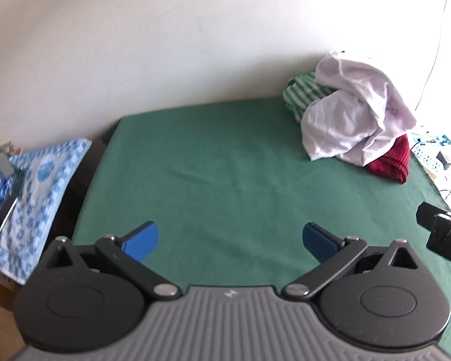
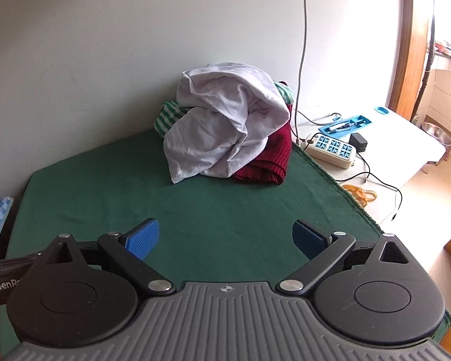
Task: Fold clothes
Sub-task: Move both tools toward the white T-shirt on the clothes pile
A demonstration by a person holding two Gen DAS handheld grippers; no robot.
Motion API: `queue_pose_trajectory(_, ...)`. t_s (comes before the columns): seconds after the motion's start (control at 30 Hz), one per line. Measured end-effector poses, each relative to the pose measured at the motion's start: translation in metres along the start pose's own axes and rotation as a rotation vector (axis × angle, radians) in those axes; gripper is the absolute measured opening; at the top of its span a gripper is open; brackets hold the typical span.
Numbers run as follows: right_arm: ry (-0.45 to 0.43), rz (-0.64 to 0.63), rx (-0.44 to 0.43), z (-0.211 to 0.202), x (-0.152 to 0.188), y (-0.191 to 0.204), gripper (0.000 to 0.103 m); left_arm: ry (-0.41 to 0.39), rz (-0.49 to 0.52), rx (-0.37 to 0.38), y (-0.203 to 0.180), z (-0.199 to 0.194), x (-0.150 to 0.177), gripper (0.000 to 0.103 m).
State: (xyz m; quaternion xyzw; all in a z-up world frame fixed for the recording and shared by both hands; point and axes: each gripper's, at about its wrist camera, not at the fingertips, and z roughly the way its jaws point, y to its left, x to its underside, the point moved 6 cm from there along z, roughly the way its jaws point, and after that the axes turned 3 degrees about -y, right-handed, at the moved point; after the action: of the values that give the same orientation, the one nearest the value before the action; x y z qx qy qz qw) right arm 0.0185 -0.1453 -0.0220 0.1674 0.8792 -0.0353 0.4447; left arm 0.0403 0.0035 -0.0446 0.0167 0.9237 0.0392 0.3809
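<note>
A heap of clothes lies at the far right of the green cloth [image 1: 225, 162] [image 2: 195, 210] against the wall. On top is a crumpled white garment [image 1: 354, 111] [image 2: 222, 120]. Under it lie a green-and-white striped garment [image 1: 300, 93] [image 2: 165, 115] and a dark red knit [image 1: 392, 158] [image 2: 267, 159]. My left gripper [image 1: 230, 240] hovers open over the near part of the cloth, well short of the heap, with nothing between its blue pads. My right gripper [image 2: 225, 239] is open too, empty, facing the heap from a distance.
A blue-and-white patterned cloth [image 1: 42, 180] with dark items on it lies left of the table. To the right, on a white surface, sit a power strip [image 2: 330, 147], a black adapter [image 2: 357, 143], a blue tray with pens [image 2: 345, 124], cables and orange rubber bands [image 2: 360, 194].
</note>
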Motion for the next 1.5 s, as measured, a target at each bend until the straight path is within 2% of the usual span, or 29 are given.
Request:
queue_pose_trajectory(0.1,-0.014,-0.032,0.017,0.002,-0.001,-0.001,0.097,0.008,0.014,-0.013,-0.005,0.004,-0.002,0.102)
queue_pose_trajectory(0.3,0.004,0.000,0.022,0.006,-0.002,-0.012,0.097,0.020,0.040,-0.037,-0.014,0.011,-0.007,0.102)
queue_pose_trajectory(0.5,0.020,0.021,0.013,0.005,-0.004,-0.018,0.097,-0.026,-0.002,0.012,-0.001,-0.002,0.004,0.102)
queue_pose_trajectory(0.73,0.017,0.017,0.010,0.000,-0.004,-0.021,0.097,-0.043,-0.003,0.002,-0.014,-0.006,-0.004,0.102)
queue_pose_trajectory(1.5,0.016,0.016,0.014,0.004,-0.001,-0.036,0.097,-0.023,0.028,0.007,-0.040,-0.004,-0.002,0.102)
